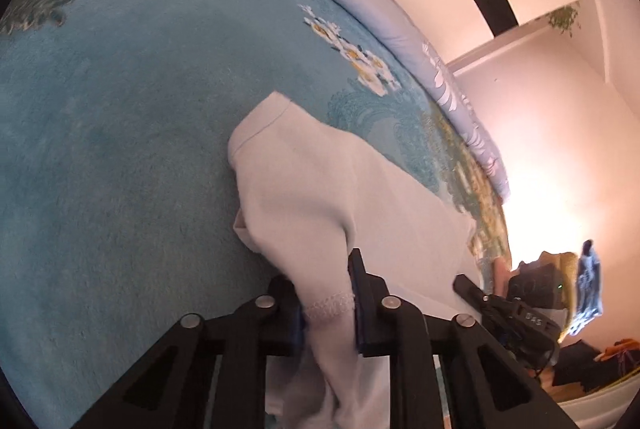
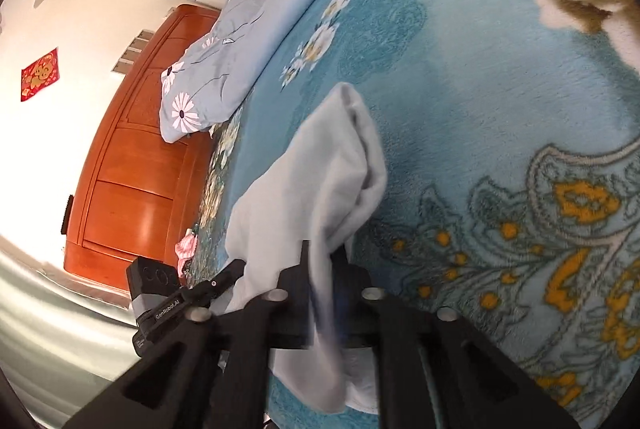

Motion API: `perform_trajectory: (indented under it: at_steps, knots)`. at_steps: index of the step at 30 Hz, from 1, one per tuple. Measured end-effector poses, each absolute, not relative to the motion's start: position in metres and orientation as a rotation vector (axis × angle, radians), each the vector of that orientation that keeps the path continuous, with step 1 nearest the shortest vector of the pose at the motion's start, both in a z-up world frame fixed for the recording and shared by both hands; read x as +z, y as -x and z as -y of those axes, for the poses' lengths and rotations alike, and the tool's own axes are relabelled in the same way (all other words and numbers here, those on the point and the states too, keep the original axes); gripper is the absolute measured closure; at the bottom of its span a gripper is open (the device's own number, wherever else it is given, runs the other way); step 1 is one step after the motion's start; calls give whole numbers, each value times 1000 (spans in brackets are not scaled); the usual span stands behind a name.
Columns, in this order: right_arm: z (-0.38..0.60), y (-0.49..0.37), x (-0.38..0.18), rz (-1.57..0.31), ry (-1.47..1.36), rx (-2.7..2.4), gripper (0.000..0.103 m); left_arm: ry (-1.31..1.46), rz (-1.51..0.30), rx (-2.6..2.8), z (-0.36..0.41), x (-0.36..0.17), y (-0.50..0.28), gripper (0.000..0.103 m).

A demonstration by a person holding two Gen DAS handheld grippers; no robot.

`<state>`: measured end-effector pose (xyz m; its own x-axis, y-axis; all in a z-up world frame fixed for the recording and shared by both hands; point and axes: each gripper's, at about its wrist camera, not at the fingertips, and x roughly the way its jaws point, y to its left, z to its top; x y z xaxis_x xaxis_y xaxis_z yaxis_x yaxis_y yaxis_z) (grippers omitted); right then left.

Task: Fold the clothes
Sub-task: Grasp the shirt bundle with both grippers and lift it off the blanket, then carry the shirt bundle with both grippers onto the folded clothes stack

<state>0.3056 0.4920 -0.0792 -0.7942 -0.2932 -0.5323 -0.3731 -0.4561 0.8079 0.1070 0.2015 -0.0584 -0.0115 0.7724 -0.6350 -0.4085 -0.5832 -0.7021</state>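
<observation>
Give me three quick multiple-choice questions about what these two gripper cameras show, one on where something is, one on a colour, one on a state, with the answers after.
1. Where does the pale garment lie?
A. On the teal floral blanket
B. On the wooden cabinet
C. On a chair

2. What colour is the folded quilt along the blanket's far edge?
A. Red
B. Light blue-grey with white daisies
C. Black

3. What is the left gripper doing?
A. Hanging open above the blanket
B. Closed on nothing
C. Closed on the garment's lace-trimmed edge

Answers:
1. A: the cloth spreads over the teal plush surface in both views.
2. B: white daisy prints show on pale blue fabric in the right wrist view.
3. C: the lace hem sits pinched between the two fingers; the right gripper likewise clamps a fold of the same cloth.
</observation>
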Motion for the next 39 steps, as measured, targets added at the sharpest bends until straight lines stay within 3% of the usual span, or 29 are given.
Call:
perform_trajectory:
  at_steps: [10, 19, 26, 32, 39]
  knots:
    - [-474, -369, 5, -1468, 872, 2623, 97, 1100, 223, 1760, -201, 53, -193, 86]
    - [-469, -480, 125, -1114, 646, 2752, 97, 807, 94, 1671, -246, 169, -284, 86]
    - [-498, -585, 207, -830, 475, 2722, 97, 654, 25, 1520, -325, 258, -361, 86]
    - [-563, -674, 257, -782, 366, 2601, 97, 548, -125, 1409, -422, 314, -432, 86]
    - [-636, -742, 292, -719, 395, 2403, 96, 495, -193, 1317, -528, 330, -492, 86]
